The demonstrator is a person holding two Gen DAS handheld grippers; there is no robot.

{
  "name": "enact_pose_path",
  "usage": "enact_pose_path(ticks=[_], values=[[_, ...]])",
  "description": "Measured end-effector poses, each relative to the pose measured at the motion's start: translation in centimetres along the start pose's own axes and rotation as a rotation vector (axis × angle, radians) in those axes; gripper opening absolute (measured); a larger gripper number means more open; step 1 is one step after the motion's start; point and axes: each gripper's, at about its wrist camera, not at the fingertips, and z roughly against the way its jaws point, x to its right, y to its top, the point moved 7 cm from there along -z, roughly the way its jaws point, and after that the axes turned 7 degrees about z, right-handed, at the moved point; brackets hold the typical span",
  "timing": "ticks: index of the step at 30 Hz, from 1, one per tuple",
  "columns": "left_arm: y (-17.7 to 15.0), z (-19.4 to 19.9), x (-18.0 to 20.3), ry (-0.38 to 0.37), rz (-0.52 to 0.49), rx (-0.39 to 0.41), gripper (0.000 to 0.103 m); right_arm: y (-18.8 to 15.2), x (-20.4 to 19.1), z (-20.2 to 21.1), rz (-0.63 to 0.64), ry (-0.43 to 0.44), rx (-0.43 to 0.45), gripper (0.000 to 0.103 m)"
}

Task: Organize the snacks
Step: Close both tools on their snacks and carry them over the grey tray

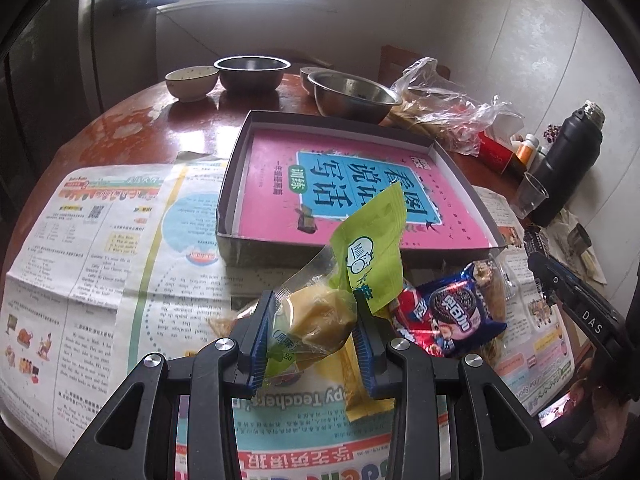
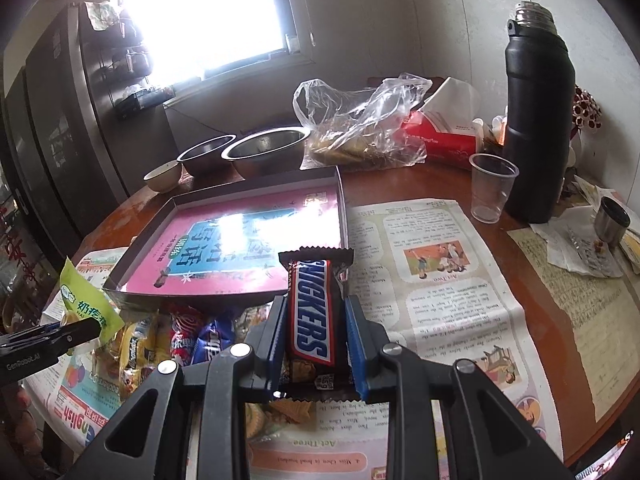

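My left gripper [image 1: 314, 320] is shut on a green-wrapped cake packet [image 1: 360, 256], held above the newspaper just short of the shallow box [image 1: 236, 184] lined with a pink book. It also shows in the right wrist view [image 2: 86, 308]. My right gripper [image 2: 314, 334] is shut on a Snickers bar [image 2: 314, 312], held upright in front of the same box [image 2: 338, 200]. A pile of snacks lies on the newspaper below: an Oreo pack [image 1: 460, 308], a yellow packet [image 1: 360, 384], and others in the right wrist view [image 2: 188, 340].
Metal bowls [image 1: 352, 96] and a ceramic bowl [image 1: 192, 80] stand behind the box. A plastic bag [image 2: 360, 120], red tissue box [image 2: 440, 136], plastic cup [image 2: 490, 188] and black flask [image 2: 536, 120] stand at the right. Newspaper [image 1: 100, 248] covers the round wooden table [image 1: 132, 128].
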Motion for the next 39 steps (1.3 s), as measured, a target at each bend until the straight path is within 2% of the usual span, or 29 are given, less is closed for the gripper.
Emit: enact_pose_path(ticks=[22,39], values=[[5.7,-4.4,0.6,0.022,0.01,-0.001,0.038,4.3,-1.3,-4.8,0.013,0.046,-0.012,0.029],[7.3,-9.0,-0.3,0.043,0.01,-0.068,0.038,4.6,-1.1,-10.2,-0.011,0.055,-0.104,0.029]])
